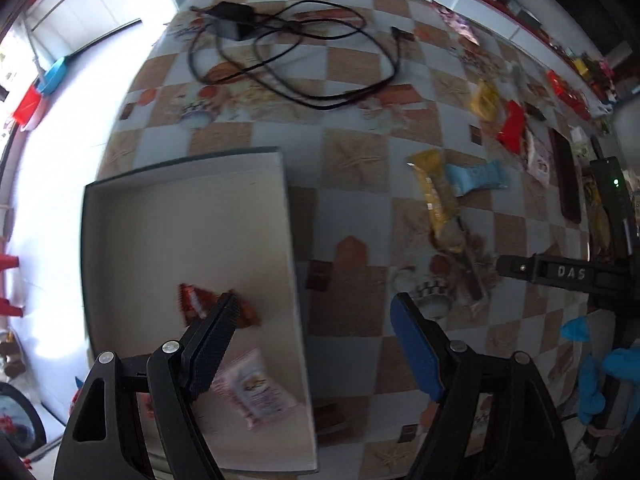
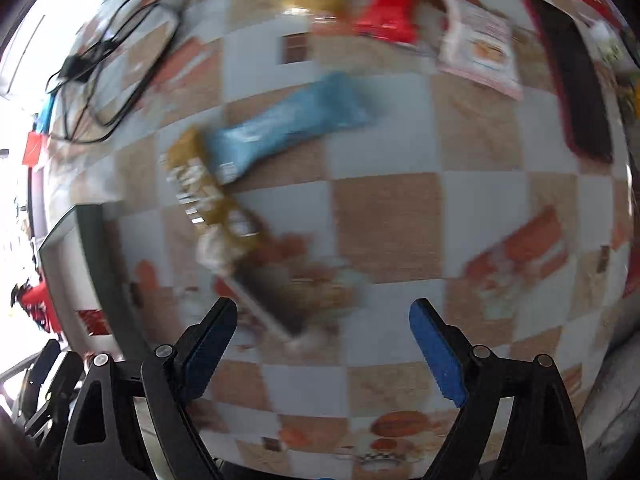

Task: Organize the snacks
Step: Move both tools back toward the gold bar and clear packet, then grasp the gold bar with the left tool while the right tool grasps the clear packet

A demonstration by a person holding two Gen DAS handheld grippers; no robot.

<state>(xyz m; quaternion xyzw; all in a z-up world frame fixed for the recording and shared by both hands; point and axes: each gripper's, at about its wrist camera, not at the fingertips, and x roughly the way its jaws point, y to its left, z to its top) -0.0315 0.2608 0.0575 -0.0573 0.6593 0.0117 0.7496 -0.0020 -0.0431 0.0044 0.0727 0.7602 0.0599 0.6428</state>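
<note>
Left wrist view: left gripper (image 1: 316,344), jaws spread wide, nothing between them, hanging over the right edge of a shallow box (image 1: 192,216) with a pale interior. Inside the box, two items: an orange-red snack packet (image 1: 200,304), partly hidden behind the left finger, and a pink-and-white packet (image 1: 256,392) nearer the camera. Box rests on a table (image 1: 352,160) covered in a brown-and-grey checked cloth. Right of the box, on the cloth: a yellow snack bar (image 1: 434,196) with a light blue snack bar (image 1: 476,178) touching its upper end. Further right, a loose row of wrappers: yellow packet (image 1: 486,100), red packet (image 1: 512,126), a long dark bar (image 1: 566,178). At the far end of the table, a black power adapter with coiled cable (image 1: 288,48). At the right margin, the right gripper (image 1: 560,272) seen side-on, held by a hand in a blue glove (image 1: 600,372). Right wrist view (motion-blurred): right gripper (image 2: 324,344), jaws likewise wide apart and empty, above the checked cloth. Just ahead of the left finger, the yellow snack bar (image 2: 216,208), its lower end a dark wrapper section; the light blue snack bar (image 2: 288,124) overlaps its far end. Beyond: red packet (image 2: 392,8), pink-and-white packet (image 2: 480,48), long dark bar (image 2: 572,80). Box corner (image 2: 88,248) at left edge.
</note>
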